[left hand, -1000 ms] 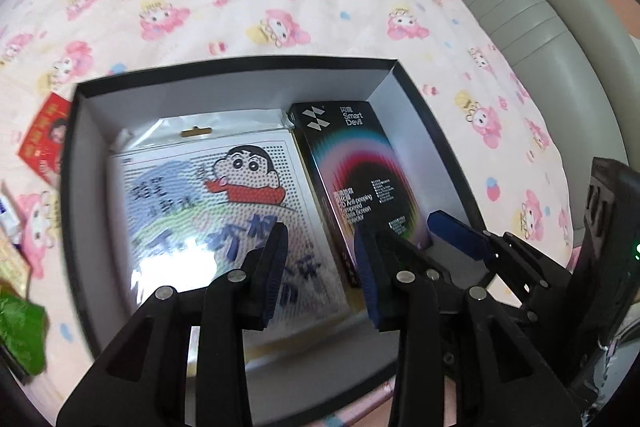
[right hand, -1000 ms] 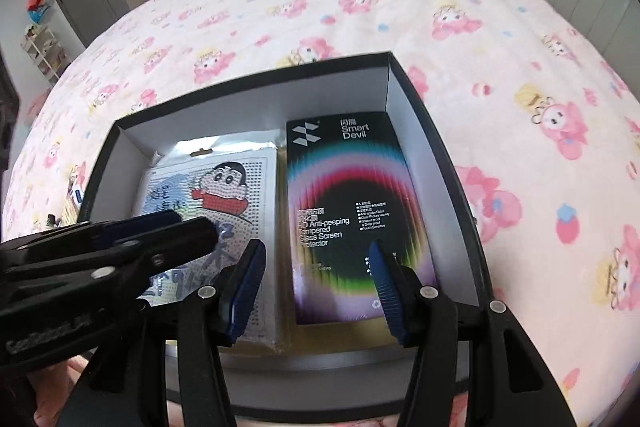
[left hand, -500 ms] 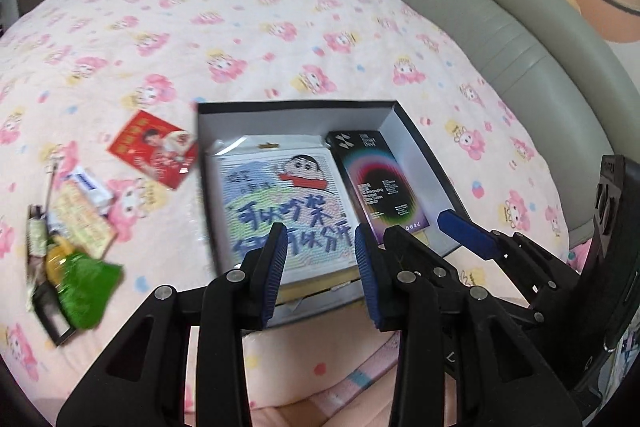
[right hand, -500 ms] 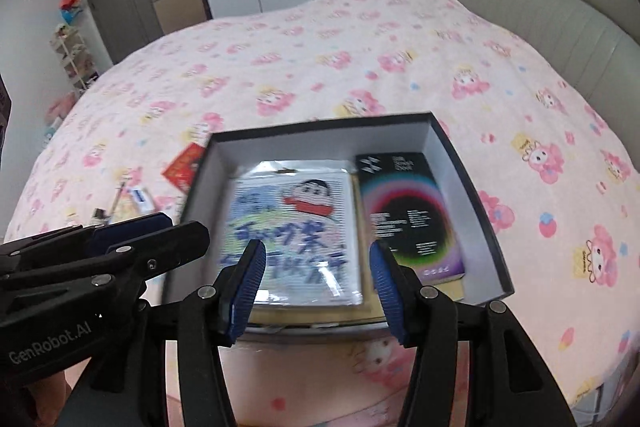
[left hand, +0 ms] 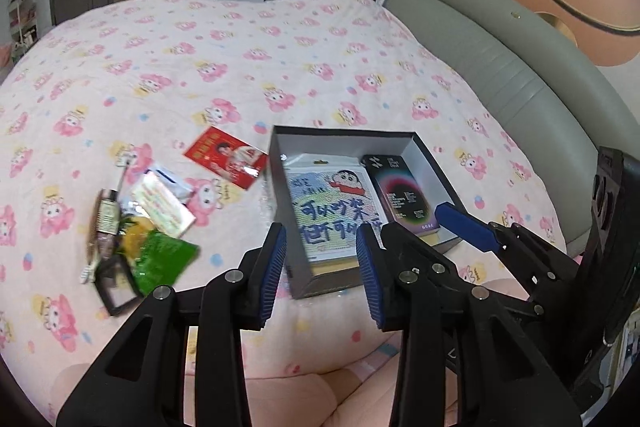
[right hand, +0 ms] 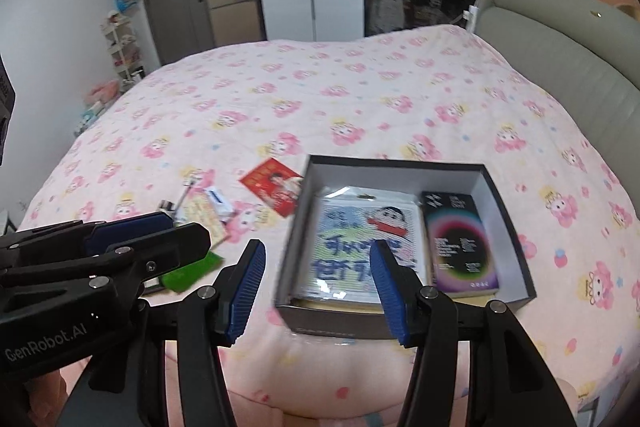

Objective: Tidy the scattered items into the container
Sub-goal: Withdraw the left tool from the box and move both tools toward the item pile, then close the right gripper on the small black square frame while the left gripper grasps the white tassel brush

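Two flat packs already lie side by side in the open box (left hand: 430, 163), which sits on the pink patterned bed (left hand: 248, 67): the cartoon bead-art pack (left hand: 332, 207) on its left half and the dark screen-protector pack (left hand: 402, 193) against its right wall. Compared with a second ago, when both cameras looked closely down into the box, the view is now far wider; both tools have pulled back and risen, so the whole bed and the grey headboard (left hand: 516, 67) come into sight.

The left tool (left hand: 322, 269) hangs over the near edge of the bed with its jaws partly apart and nothing between the blue pads. The right tool (right hand: 320, 285) is likewise empty, its jaws standing somewhat wider. Neither touches the box.

That retreat reads as the close of a placing step. What remains is the loose cluster left of the box: a red packet (left hand: 226, 157) just beside the box wall, then, further left, a white-and-blue card pack (left hand: 166, 203), a green sachet (left hand: 162, 259), a small bottle (left hand: 106, 217) and a dark framed thing (left hand: 116, 287), overlapping each other. The task is, I judge, less than half done, and the left tool sits nearer that pile.
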{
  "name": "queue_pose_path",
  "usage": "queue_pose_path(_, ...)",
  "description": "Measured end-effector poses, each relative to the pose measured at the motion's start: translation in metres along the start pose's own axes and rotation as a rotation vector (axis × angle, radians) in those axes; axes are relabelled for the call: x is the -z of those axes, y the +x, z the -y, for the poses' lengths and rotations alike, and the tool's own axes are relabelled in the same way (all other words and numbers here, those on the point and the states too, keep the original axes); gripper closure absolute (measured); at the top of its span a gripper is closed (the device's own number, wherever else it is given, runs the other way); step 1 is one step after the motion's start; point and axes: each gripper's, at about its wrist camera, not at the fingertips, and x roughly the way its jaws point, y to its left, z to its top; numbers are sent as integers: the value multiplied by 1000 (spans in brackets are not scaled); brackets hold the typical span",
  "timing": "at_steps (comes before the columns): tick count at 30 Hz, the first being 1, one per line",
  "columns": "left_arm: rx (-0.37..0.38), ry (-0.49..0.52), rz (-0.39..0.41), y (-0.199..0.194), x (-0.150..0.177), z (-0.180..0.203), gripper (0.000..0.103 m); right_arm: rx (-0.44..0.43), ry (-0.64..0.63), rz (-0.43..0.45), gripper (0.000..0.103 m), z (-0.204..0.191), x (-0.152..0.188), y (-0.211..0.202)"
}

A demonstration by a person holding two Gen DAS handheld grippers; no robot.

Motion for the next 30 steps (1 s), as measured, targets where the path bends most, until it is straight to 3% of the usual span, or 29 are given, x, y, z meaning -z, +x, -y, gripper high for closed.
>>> queue_pose_path(10, -52, -55, 60, -51, 18, -47, 64, -84, -57, 19, 52, -60, -1, -6)
queue_pose_path(20, -104, -194, 70, -70, 46, -118, 63, -230, -100, -59, 52, -122, 10, 26)
queue_pose_path(30, -121, -331, 57, -63, 66, -183, 63, -225, -120, -141, 52, -151, 15, 66)
